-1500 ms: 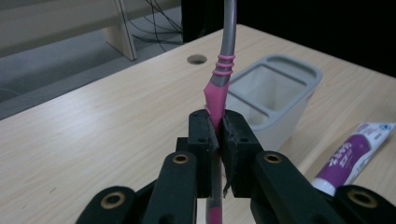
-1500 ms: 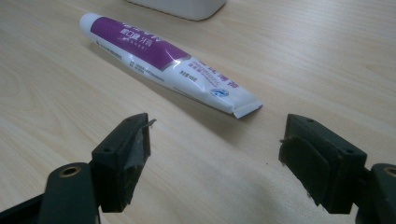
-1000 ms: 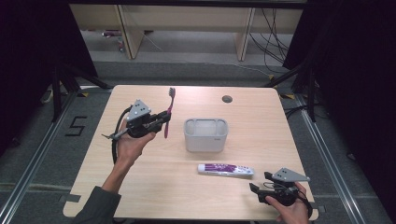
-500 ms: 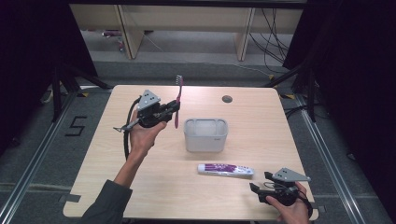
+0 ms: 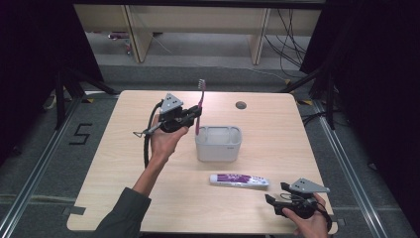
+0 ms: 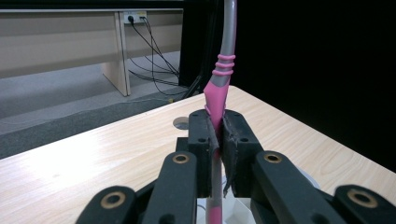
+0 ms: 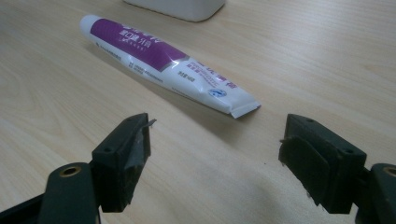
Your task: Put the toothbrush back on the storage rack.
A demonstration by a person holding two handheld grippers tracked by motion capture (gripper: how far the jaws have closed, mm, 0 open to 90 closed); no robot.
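Left gripper (image 5: pixel 194 115) was pinching a pink toothbrush (image 5: pixel 199 106) by its handle. Its two black jaws were pressed tight on the pink part, as the left gripper view showed (image 6: pixel 218 140). The toothbrush (image 6: pixel 219 93) stood almost straight up, with the brush end at the top and the bottom end pointing down. It was held up in the air, just beside the left back corner of a white holder (image 5: pixel 218 144). I could not tell if the bottom tip was inside the holder or only next to it. The holder stood near the middle of the wooden table (image 5: pixel 124 173).

Right gripper (image 5: pixel 277 203) sat low at the near right corner of the table, in the person's right hand (image 5: pixel 309 223). Its jaws were spread wide apart and held nothing (image 7: pixel 215 154). A white and purple toothpaste tube (image 5: pixel 239 180) lay flat on the table in front of the holder. The flat end of the tube (image 7: pixel 168 65) pointed toward the open jaws, near them but not touching.

A small dark round hole (image 5: pixel 241 105) was in the far part of the table.
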